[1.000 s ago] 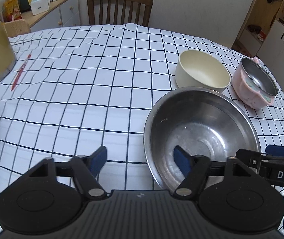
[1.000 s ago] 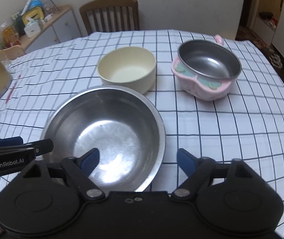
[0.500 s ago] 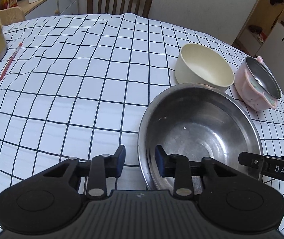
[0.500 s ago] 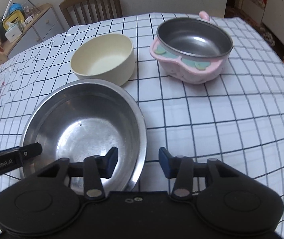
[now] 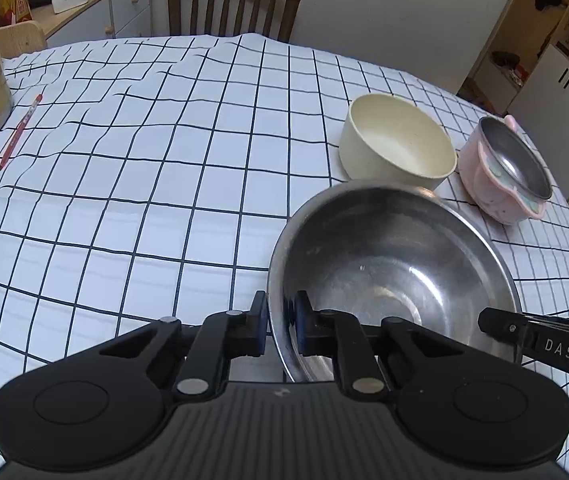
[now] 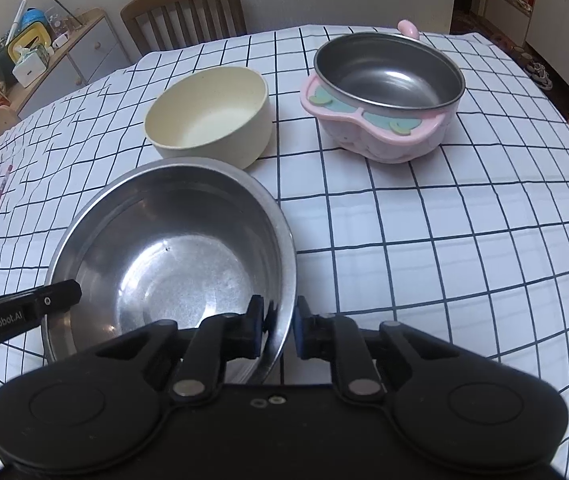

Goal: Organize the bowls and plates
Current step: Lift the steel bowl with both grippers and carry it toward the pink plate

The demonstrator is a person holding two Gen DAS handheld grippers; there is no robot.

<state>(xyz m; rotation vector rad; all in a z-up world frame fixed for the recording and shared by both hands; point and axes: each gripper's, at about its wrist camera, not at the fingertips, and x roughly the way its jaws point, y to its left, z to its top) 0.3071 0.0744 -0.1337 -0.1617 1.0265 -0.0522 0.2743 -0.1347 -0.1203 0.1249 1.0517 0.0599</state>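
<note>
Steel bowl [image 5: 396, 272]: my left gripper [image 5: 280, 322] and right gripper [image 6: 278, 326], wide a second ago, are now closing on opposite rims. Two-handed hold nearly set; lift likely next.

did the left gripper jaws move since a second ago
Yes. The left gripper has been closing: its fingers straddled the big steel bowl's near rim wide apart, and now pinch it. The bowl itself hasn't clearly shifted.

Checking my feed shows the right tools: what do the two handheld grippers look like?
Both match: matte black bodies with two round housings, black linkage arms with silver pivot pins, and slim fingers faced with blue pads. The left gripper has a ribbed base; its finger reads "GenRobot.AI" in the right wrist view. The right gripper has a smooth base; its finger reads "DAS". No cables or sleeves show.
</note>
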